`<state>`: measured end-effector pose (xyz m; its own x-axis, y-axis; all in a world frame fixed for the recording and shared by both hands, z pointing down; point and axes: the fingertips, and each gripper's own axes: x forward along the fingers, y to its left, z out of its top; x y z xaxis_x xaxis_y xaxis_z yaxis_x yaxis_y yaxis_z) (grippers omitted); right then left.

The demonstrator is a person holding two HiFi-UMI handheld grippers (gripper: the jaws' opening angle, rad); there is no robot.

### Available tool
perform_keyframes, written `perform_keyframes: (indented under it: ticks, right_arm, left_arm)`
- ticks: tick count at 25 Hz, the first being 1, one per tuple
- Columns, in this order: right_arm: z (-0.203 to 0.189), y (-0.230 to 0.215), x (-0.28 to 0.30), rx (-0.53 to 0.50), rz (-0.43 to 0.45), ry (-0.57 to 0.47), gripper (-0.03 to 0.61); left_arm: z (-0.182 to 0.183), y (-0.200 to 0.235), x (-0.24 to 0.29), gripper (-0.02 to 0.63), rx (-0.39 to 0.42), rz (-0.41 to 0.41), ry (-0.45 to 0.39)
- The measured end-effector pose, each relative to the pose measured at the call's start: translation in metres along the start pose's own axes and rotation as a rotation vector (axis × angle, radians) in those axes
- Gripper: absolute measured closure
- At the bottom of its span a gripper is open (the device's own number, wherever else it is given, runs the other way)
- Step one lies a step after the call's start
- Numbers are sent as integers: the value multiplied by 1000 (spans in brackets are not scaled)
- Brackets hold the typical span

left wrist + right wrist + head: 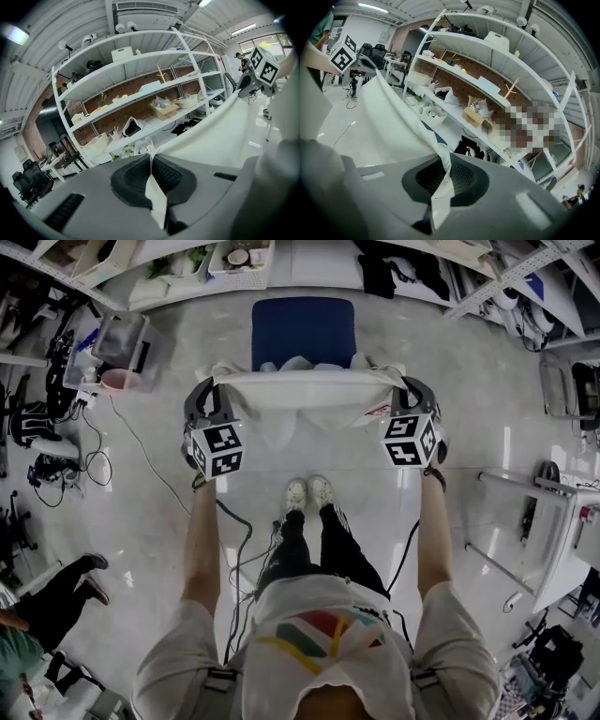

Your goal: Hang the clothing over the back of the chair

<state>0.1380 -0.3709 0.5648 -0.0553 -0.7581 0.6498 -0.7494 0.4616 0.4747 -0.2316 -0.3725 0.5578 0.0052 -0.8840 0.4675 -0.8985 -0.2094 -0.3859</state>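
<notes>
Clothing (pixel 309 390) stretches between left gripper (pixel 216 392) and right gripper (pixel 409 392) — fingers (pixel 174 177) of each clamped on a top corner.

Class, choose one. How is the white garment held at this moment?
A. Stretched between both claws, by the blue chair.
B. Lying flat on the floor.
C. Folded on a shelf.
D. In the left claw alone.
A: the white garment runs from the left claw to the right claw, each shut on a pinch of its fabric, right beside the blue chair.
</notes>
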Motion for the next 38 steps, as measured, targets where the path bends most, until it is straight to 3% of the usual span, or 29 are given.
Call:
perform_keyframes:
  ticks: [9,13,19,28,31,32,34,38]
  right_arm:
    - [-17,13,0,-28,26,34,563]
    - [-25,16,-6,-29,22,43,564]
    - [-34,16,-16,-21,2,52,565]
    - [-40,15,-11,32,-28,66,565]
    - [-38,15,-14,102,-16,42,511]
    - [-37,16,-16,121,-5,36,462]
    - [-36,21,-19,131,17,28,406]
    - [-34,28,-25,101,21,23,403]
  left_arm:
    - [-37,-18,-14,597,46,-54,57]
    - [-42,-22,-22,597,36,-61,58]
    - [-44,-23,-34,597,86,-84,44]
    - [-47,-24,-26,591,3,-85,45]
    - [-45,-23,-28,470,-33,-116,34]
    - [-43,-22,-29,449,-40,-122,30]
    - [-39,-21,-31,449,-43,-121,19]
    - [-33,-25,-34,449,-35,-115,1]
